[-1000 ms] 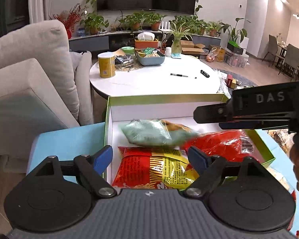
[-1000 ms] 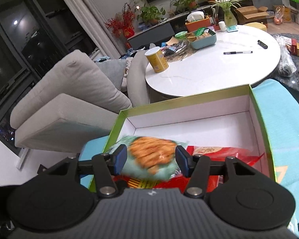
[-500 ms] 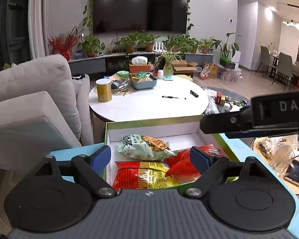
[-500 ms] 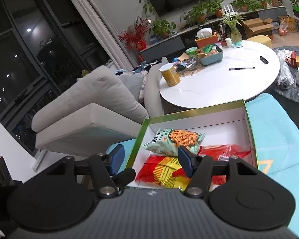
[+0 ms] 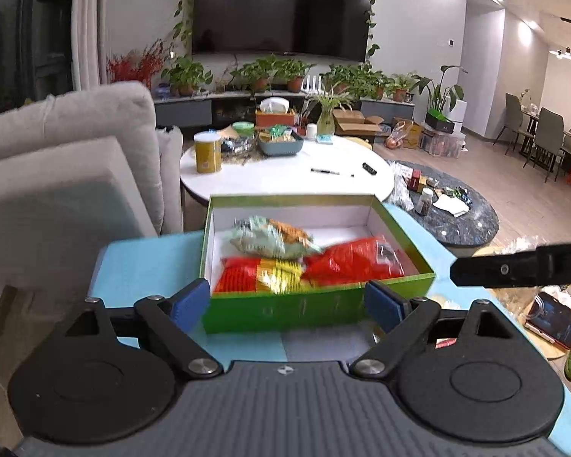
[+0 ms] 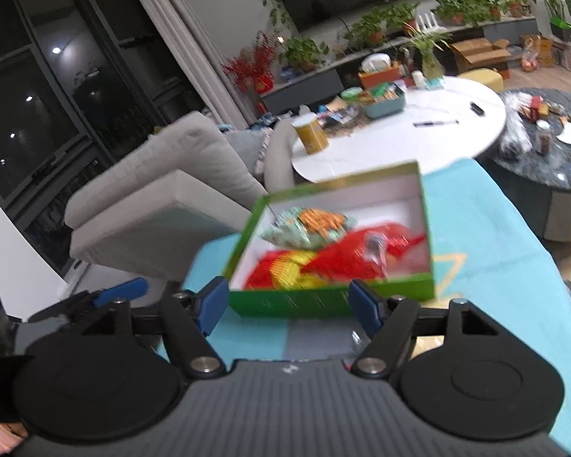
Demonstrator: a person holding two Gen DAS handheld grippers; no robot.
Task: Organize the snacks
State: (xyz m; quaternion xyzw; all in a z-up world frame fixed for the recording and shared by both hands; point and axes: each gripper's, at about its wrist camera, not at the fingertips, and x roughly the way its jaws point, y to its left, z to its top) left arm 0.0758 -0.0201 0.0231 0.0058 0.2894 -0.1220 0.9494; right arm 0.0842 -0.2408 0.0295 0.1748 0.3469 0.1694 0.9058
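A green box (image 5: 316,310) with a white inside stands on a light blue cloth (image 5: 148,262). In it lie a pale green snack bag (image 5: 270,242), a red and yellow bag (image 5: 262,278) and a red bag (image 5: 354,259). The box (image 6: 323,301) and the pale green bag (image 6: 308,226) also show in the right wrist view. My left gripper (image 5: 287,302) is open and empty, in front of the box's near wall. My right gripper (image 6: 289,304) is open and empty, also just short of the near wall. Part of the right gripper (image 5: 521,264) shows at the right of the left wrist view.
A round white table (image 5: 285,179) behind the box holds a yellow can (image 5: 207,152), a blue tray and a pen. A grey sofa (image 5: 64,160) stands at the left. A dark low table (image 5: 460,209) with small items is at the right.
Both grippers have pulled back from over the box. The right gripper let go of the pale green bag, which now lies in the box.
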